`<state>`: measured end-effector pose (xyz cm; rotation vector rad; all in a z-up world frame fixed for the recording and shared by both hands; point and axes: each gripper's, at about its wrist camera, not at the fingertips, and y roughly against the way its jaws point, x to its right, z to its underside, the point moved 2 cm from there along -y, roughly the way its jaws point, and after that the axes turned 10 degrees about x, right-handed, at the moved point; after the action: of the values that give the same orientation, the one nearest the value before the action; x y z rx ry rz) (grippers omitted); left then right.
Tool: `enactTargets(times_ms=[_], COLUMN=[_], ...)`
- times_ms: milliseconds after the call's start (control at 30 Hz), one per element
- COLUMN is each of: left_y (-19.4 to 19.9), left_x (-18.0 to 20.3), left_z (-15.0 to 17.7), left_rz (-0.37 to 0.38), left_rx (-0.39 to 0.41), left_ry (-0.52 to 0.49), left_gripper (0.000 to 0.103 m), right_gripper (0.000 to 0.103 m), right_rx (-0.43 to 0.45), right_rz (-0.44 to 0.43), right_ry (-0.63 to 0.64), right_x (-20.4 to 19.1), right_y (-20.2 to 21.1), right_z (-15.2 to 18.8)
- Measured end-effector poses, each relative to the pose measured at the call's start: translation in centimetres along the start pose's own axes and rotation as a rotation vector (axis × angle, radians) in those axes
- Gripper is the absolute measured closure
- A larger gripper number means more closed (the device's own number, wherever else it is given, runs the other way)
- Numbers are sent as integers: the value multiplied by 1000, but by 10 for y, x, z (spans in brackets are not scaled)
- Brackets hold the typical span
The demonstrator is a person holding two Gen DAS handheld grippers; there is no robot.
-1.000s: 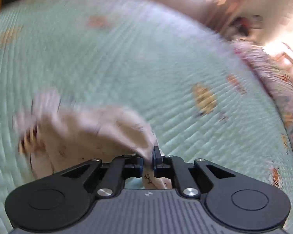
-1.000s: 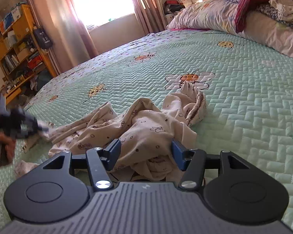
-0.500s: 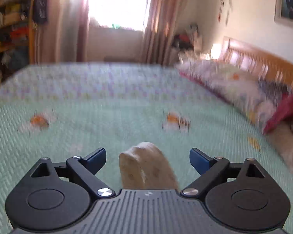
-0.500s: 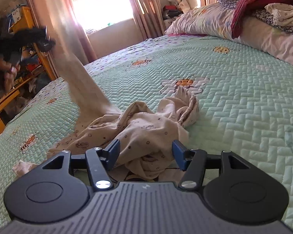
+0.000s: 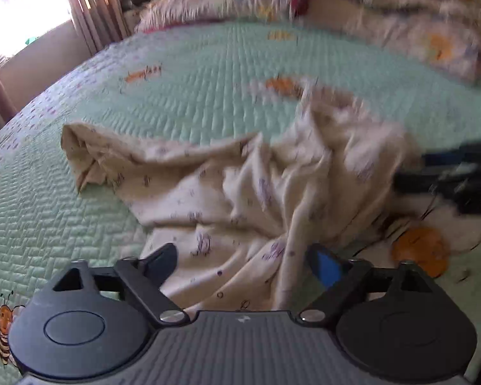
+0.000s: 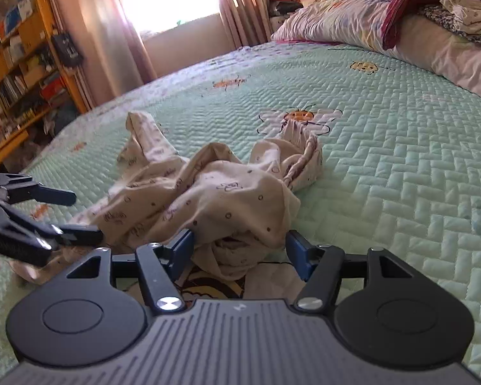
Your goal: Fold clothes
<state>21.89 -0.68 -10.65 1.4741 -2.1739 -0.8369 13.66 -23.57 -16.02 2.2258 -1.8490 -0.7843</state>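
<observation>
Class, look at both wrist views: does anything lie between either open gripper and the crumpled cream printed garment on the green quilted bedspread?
Nothing visible does. The left gripper and right gripper both reach the crumpled cream printed garment directly, on the green quilted bedspread.

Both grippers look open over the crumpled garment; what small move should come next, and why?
Probably close the right gripper on the near fold of the cream garment. Its jaws already straddle that bunched cloth, and the left gripper holds nothing.
</observation>
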Motion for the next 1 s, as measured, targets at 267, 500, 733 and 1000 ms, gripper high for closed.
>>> enactTargets(times_ms=[267, 500, 733, 1000], left_y=[23, 64, 81, 82], left_x=[-4, -54, -82, -91], left_z=[0, 2, 36, 49], left_rz=[-52, -216, -257, -288], left_rx=[112, 219, 161, 131], left_ry=[62, 183, 263, 279], left_gripper=[91, 92, 92, 91], right_gripper=[34, 25, 71, 83], right_rx=[-3, -121, -226, -206], right_rz=[-10, 44, -45, -82], right_ry=[11, 106, 256, 400], right_x=[-1, -26, -78, -117], right_y=[-19, -46, -80, -78], right_z=[-10, -20, -24, -31])
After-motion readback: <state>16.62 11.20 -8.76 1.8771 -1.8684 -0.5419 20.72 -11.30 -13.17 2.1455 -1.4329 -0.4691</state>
